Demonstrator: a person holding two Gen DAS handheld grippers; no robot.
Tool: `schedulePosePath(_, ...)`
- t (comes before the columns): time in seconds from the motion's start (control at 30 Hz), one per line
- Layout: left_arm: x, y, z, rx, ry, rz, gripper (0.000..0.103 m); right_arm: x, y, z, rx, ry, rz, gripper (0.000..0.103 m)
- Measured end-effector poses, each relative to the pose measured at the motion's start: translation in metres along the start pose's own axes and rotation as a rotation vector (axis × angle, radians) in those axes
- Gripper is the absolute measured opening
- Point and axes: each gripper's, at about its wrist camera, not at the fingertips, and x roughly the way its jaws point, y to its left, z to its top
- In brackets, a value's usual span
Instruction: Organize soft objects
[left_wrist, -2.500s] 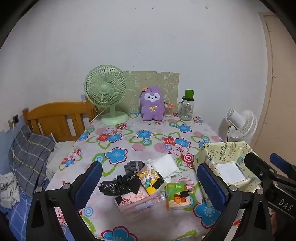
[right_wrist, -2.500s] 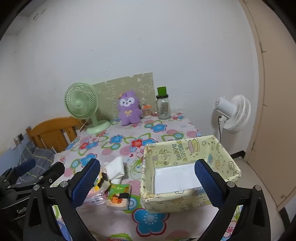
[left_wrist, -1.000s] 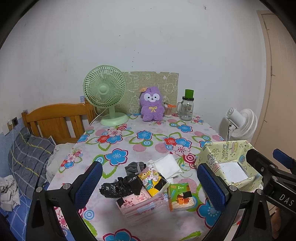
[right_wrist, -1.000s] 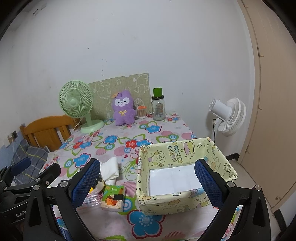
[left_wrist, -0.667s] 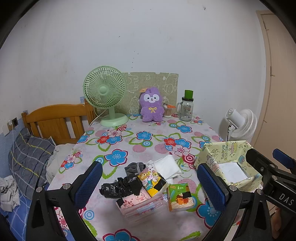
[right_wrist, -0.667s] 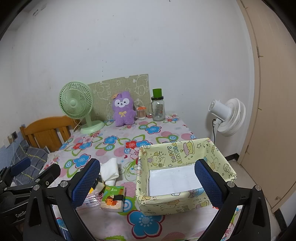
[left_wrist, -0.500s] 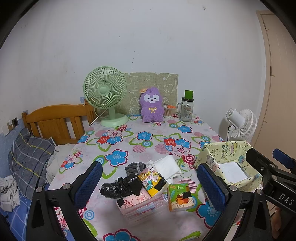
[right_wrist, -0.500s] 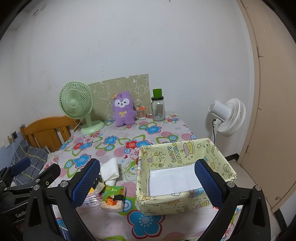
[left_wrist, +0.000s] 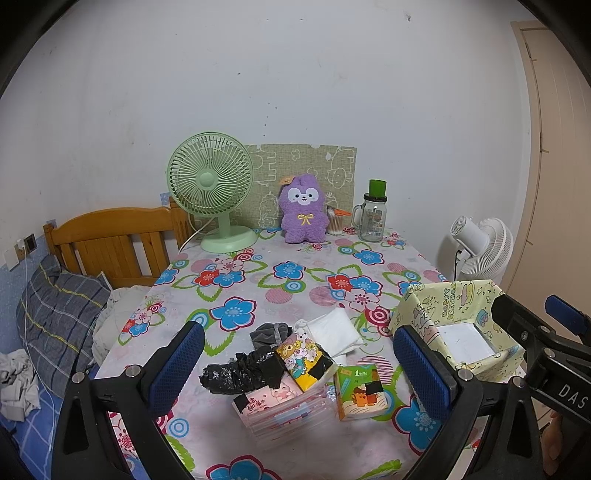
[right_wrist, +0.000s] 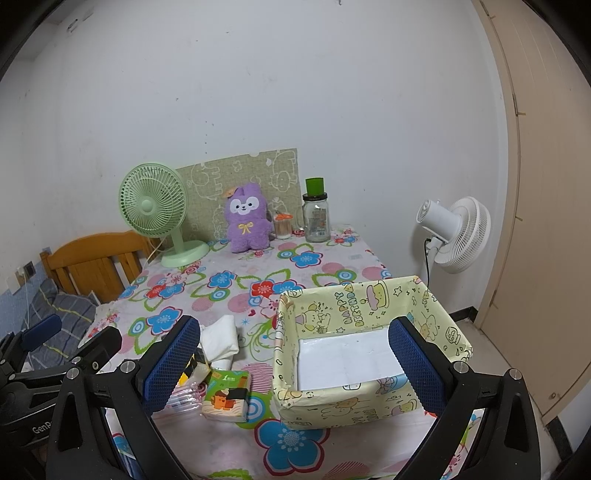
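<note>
A pile of soft things lies near the front of the flowered table: a black plastic bag, a grey cloth, a white folded cloth, a yellow cartoon tissue pack, pink packs and a green tissue pack. A yellow cartoon box stands empty at the front right. My left gripper is open above the pile. My right gripper is open in front of the box. Both hold nothing.
At the back of the table stand a green fan, a purple plush toy and a glass jar with a green lid. A wooden bed headboard is at left, a white floor fan at right.
Both grippers have drifted slightly back and up from the table since 2.5 s ago. In the last second almost nothing has moved. The jaws stay open.
</note>
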Motion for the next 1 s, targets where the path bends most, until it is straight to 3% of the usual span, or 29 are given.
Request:
schedulePosePath(0.43,0.003,0.001,-0.003,0.004,0.005,0.008,0.100,0.004,0.003,0.003,-0.005,0.005,0.008,0.103)
schedulePosePath(1.0,0.033,0.020,-0.023,-0.003,0.070,0.015,0.098,0.034,0.037,-0.015,-0.030,0.045,0.049,0.103)
